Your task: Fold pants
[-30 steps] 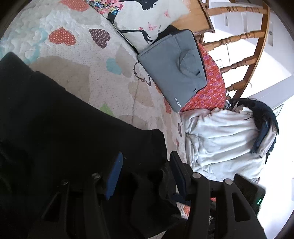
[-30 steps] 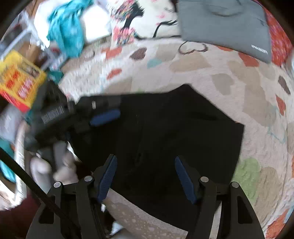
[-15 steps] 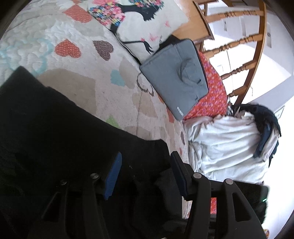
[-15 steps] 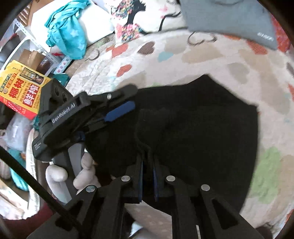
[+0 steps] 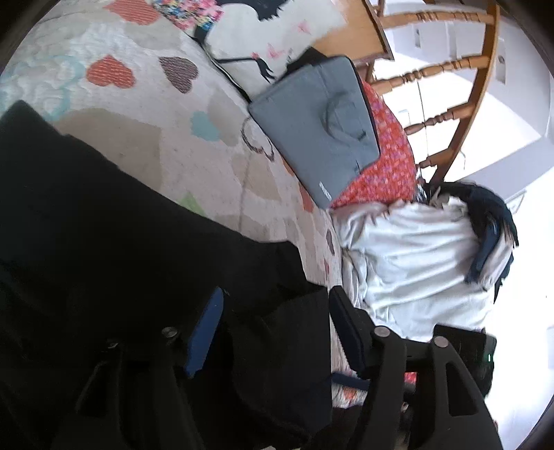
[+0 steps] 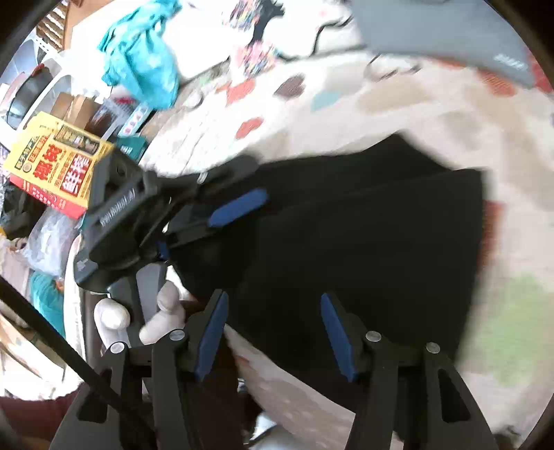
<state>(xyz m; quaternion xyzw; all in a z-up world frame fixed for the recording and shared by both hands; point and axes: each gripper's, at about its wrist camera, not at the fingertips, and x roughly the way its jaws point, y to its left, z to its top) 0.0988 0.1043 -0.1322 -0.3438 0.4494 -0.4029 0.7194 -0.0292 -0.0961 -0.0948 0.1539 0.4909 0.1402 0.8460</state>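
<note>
the pants (image 6: 363, 249) are seen as a matte black cloth, folded flat into a rough four-sided shape with straight edges, laid on a quilt (image 5: 145, 114). in the right wrist view the long axis cannot be told for sure; the farthest corner points away from the camera toward a grey bag (image 6: 443, 31). in the left wrist view the pants (image 5: 114, 235) fill the lower left, with a thicker fold bunched between the fingers.

the left gripper (image 5: 273, 329) is held low over the cloth edge, tilted slightly down. its jaws are opening, with the bunched fold between them; whether the pads still touch it cannot be told. it is gripped by a hand (image 6: 152, 311) in a pale glove, seen at the left in the right wrist view.

the right gripper (image 6: 273, 332) is pointed steeply down at the near edge of the pants. its jaws are opening and stand apart, the cloth lying below them unpinched.

the quilt is stitched, cream, with coloured hearts. beyond it a printed pillow (image 5: 277, 31), a wooden chair (image 5: 443, 86), a crumpled white garment (image 5: 415, 263), a teal cloth (image 6: 142, 59) and a yellow box (image 6: 59, 166) are seen.
</note>
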